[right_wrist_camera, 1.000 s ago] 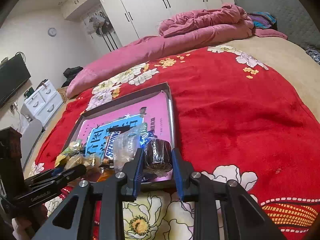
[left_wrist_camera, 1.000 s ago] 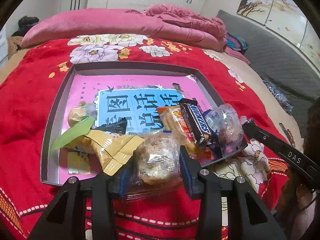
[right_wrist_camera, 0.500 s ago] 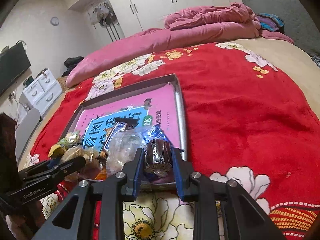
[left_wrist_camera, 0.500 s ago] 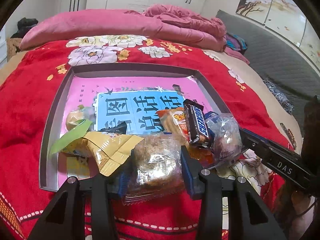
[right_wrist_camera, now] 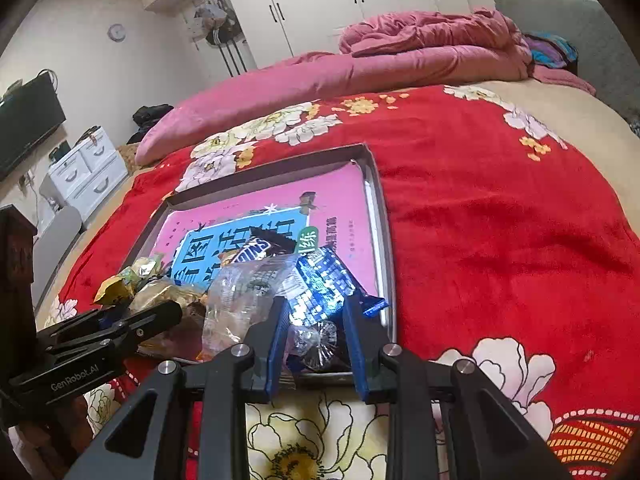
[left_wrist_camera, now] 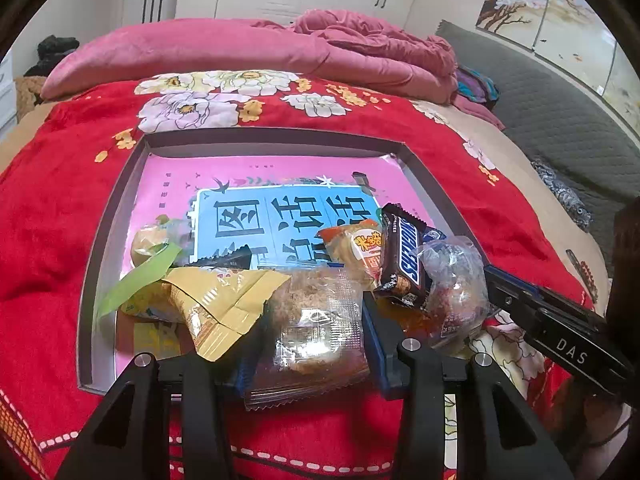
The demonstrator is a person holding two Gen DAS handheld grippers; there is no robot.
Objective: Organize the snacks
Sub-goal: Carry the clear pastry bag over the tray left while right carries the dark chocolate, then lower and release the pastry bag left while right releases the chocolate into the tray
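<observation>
A shallow grey tray (left_wrist_camera: 120,216) lined with a pink and blue printed sheet lies on the red floral blanket (left_wrist_camera: 48,208), its near end heaped with wrapped snacks, among them a brown Snickers bar (left_wrist_camera: 402,258). The left gripper (left_wrist_camera: 312,340) clamps a clear-wrapped brownish pastry (left_wrist_camera: 316,320) at the tray's near edge. The right gripper (right_wrist_camera: 316,320), nearly closed, pinches a small clear-wrapped snack (right_wrist_camera: 316,340) below a shiny blue packet (right_wrist_camera: 320,284); its contents are hard to make out.
</observation>
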